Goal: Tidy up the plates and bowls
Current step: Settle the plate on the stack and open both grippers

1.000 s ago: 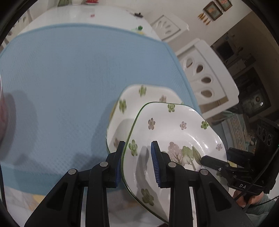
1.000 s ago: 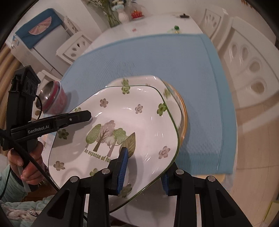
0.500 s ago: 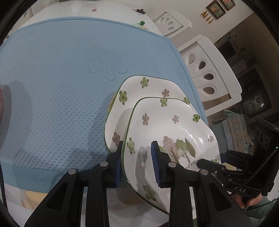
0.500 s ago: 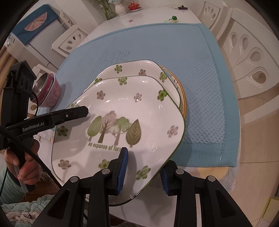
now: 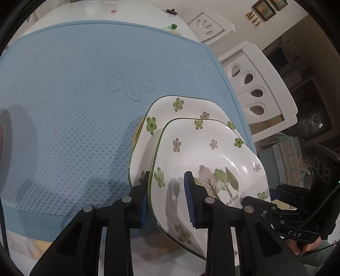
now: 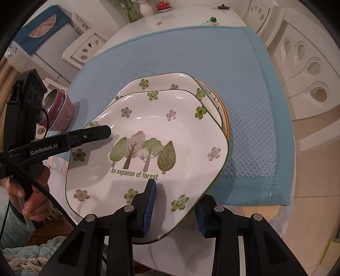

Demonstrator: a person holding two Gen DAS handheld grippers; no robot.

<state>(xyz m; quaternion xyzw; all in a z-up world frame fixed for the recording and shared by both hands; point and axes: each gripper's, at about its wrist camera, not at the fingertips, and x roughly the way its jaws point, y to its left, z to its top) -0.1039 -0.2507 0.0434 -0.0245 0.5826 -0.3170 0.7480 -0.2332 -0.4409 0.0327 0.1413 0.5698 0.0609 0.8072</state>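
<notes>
Here, nearest the cameras, both grippers hold one white square ceramic plate printed with green and pink flowers, a clump of trees and the words "An expanse of forest" (image 6: 148,152). The right gripper (image 6: 175,209) has its blue-padded fingers (image 6: 148,203) closed over the plate's near rim, one pad on the face and one beneath. The left gripper (image 5: 167,200) pinches the plate's left rim in the same way, its fingers narrowed onto the thin edge.

The plate hangs tilted over the near edge of the surface, partly overlapping a matching white flowered square plate (image 6: 161,81) that lies on a pale blue textured cloth mat (image 6: 212,55). Under that second plate an orange-rimmed round plate (image 6: 224,114) peeks out on the right side.

The step in hand looks like stacking: the held plate is being brought onto the pile. The next move probably calls for carrying it further from the near edge, levelling it, matching its corners to the plate below, lowering gently, then opening both pairs of fingers together. The glaze looks glossy and slippery, so an uneven release could let it slide.

Farther off, toward the left edge of the mat, stands a pink patterned bowl with a metal lining (image 6: 57,110). Beyond the mat the white tabletop surface (image 6: 180,19) carries on to its far edge.
</notes>
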